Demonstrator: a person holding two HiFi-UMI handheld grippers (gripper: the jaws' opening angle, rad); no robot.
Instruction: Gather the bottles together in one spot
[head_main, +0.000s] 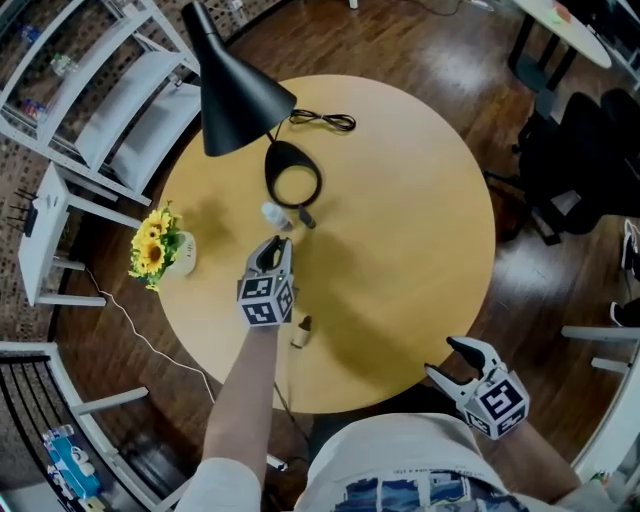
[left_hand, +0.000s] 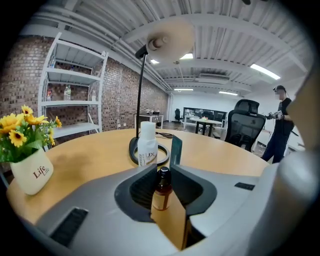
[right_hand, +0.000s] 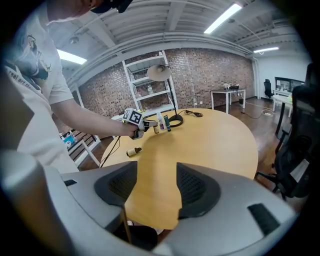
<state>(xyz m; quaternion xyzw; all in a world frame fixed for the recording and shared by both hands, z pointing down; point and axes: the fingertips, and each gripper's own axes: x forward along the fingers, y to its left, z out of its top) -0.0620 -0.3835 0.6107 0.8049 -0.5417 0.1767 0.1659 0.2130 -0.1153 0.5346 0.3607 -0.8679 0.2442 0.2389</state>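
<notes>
**Left gripper pinches an amber bottle beside the lamp base**

A round wooden table (head_main: 400, 220) carries a black lamp (head_main: 235, 85) whose ring-shaped base (head_main: 293, 180) sits toward the far side. The left gripper (head_main: 270, 252) reaches in from the near side, just short of that base. Its jaws are drawn in on a small amber bottle (left_hand: 161, 192) with a dark cap. The bottle stands upright between the pads, and both pads lie against its sides. Whether its foot rests on the table or hangs just clear cannot be told.

Just beyond the jaws stands a white bottle (left_hand: 147, 145), upright and close against the near rim of the ring. A slim dark-teal bottle (left_hand: 176, 150) stands just right of it. These three bottles sit close together.

A second small amber bottle (head_main: 301, 332) lies on its side well apart from them, near the table's near edge.

The right gripper (head_main: 445, 360) hangs off the near right edge of the table. Its jaws are spread wide, with only the tabletop showing between them.

A white pot of yellow flowers (head_main: 160, 245) stands at the left edge. A black cable (head_main: 322, 121) lies beyond the lamp on the far side.
</notes>
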